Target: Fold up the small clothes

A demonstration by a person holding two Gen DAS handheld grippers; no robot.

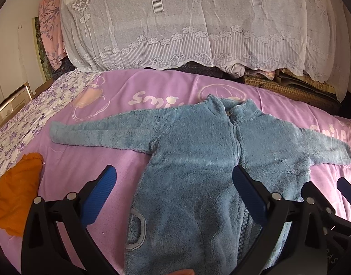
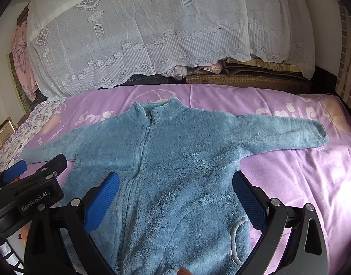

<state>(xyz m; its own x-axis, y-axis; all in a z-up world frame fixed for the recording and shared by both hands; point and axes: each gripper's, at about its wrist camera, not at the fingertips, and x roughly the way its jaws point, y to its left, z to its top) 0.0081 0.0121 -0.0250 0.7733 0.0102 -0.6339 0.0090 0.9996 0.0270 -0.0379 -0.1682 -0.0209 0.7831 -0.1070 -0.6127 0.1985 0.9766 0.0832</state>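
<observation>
Zero folds done as far as I can see — the blue fleece jacket (image 1: 198, 160) lies flat and zipped on the pink blanket (image 1: 102, 160), both sleeves spread straight out, so the whole job is ahead of you.

From the left wrist view, your left gripper (image 1: 173, 192) hovers spread wide over the jacket's lower left half, holding nothing. The left sleeve (image 1: 95, 133) has bare blanket all around its cuff, so there's room to swing it inward. An orange cloth (image 1: 17, 194) sits near the blanket's left edge, apart from the jacket; I'd keep the sweep clear of it. The lace-covered pile (image 1: 186, 23) stands well behind the collar.

From the right wrist view, your right gripper (image 2: 175, 194) is also wide and empty, over the jacket's right half near the pocket (image 2: 238, 243). The right sleeve (image 2: 285, 133) reaches toward the blanket's right side, cuff on open blanket. The other gripper sits just beside on the left — I'd say that's the tightest spot, so fold one side at a time.
</observation>
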